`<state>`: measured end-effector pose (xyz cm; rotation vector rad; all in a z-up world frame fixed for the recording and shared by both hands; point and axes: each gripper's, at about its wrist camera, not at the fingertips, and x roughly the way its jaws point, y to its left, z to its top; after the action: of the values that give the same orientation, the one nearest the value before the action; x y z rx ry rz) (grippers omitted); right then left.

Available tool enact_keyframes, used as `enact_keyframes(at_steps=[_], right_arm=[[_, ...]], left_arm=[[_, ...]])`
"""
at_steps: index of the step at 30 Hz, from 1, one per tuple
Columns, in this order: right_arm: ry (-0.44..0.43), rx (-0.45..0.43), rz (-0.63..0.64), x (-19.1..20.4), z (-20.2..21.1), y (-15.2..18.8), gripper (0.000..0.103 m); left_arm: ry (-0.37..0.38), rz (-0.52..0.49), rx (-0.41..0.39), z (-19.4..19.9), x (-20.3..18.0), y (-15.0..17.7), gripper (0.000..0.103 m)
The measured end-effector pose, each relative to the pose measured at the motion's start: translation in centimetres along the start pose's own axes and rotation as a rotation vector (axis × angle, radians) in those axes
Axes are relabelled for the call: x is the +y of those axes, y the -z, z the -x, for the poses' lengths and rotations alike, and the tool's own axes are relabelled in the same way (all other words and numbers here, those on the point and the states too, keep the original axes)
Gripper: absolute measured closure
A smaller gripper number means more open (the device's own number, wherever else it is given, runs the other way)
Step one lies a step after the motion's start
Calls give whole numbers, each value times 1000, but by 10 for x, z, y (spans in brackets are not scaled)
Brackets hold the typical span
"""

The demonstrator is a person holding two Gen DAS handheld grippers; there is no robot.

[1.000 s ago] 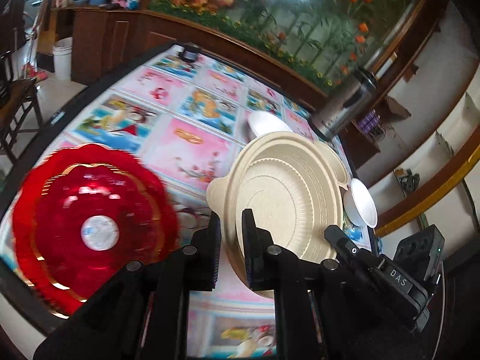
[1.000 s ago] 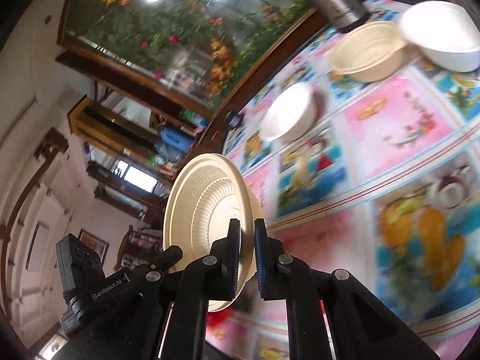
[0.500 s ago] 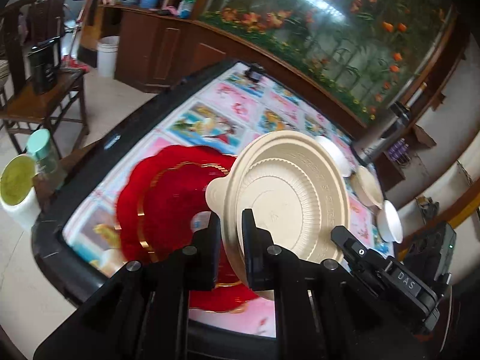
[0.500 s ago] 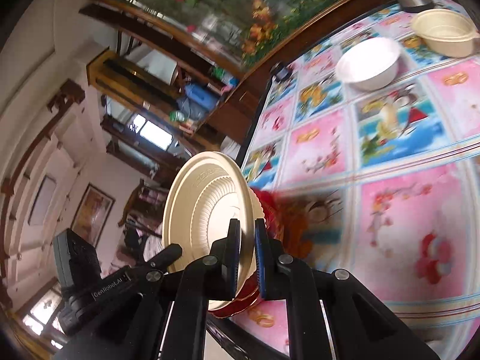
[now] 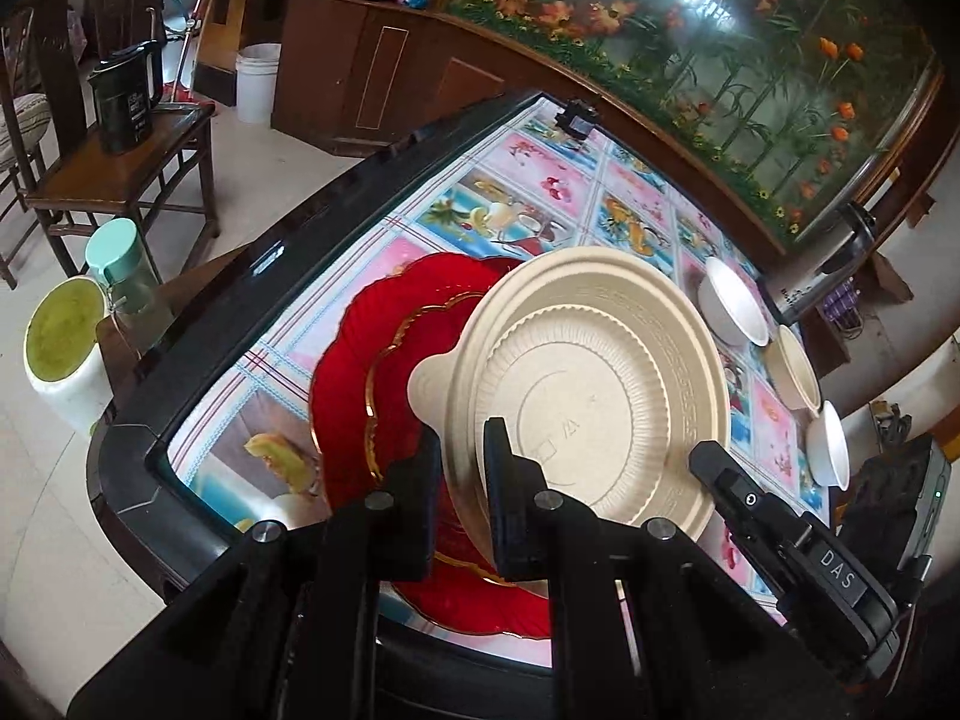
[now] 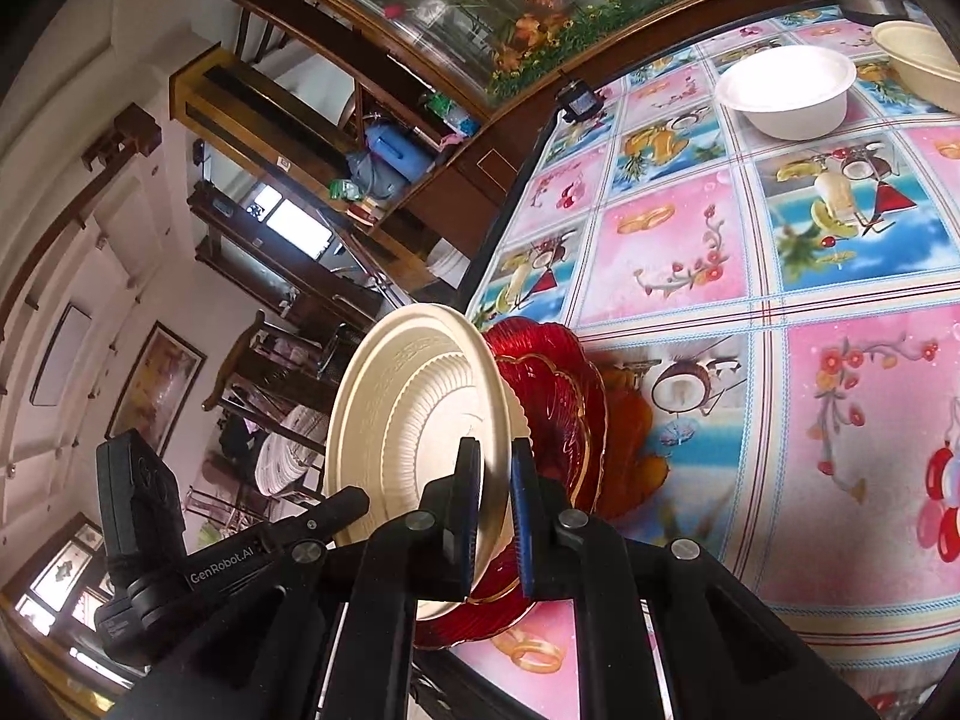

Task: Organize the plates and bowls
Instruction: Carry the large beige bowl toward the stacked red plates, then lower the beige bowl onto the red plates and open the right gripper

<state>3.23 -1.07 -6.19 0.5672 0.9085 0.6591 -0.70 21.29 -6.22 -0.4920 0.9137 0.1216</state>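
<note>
While both grippers pinch the near rim of the beige plate (image 5: 591,396), it hangs tilted in the air just above the red plate (image 5: 372,354), which lies flat on the patterned tablecloth (image 6: 780,252) near the table's front corner. The left gripper (image 5: 461,480) has its jaws drawn narrow onto the rim, one finger on each face of the plate, and the right gripper (image 6: 493,486) grips the same rim in the same way, as its own view shows edge-on. I judge the step in hand to be stacking: the beige plate is being carried over the red one so the two plates sit together, and it is not yet set down, since its far edge stands clear of the red surface. Further along the table a white bowl (image 5: 732,303), a beige bowl (image 5: 795,366) and another white bowl (image 5: 828,444) stand in a row, each apart from the plates, so the bowls appear to remain for sorting. The next move calls for levelling the beige plate, centring it over the red plate's hollow and lowering it until it rests there, then opening both pairs of jaws together so that neither side drags it askew. The red plate looks glassy and could slide or chip if the beige one lands hard on its scalloped edge.
</note>
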Motion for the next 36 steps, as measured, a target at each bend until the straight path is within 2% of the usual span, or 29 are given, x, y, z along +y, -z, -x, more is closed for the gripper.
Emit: enact_keyframes(at_steps=[12, 22, 28, 36], right_arm=[[6, -3, 81, 10, -18, 4, 90], [-21, -29, 151, 6, -23, 11, 89], [-25, -33, 158, 3, -22, 12, 88], [-22, -42, 133, -4, -21, 10, 83]], left_arm=[[-83, -35, -12, -2, 4, 0, 92], [-166, -87, -14, -5, -1, 1, 90], [-204, -92, -6, -6, 1, 1, 82], [-221, -90, -37, 4, 2, -2, 81]])
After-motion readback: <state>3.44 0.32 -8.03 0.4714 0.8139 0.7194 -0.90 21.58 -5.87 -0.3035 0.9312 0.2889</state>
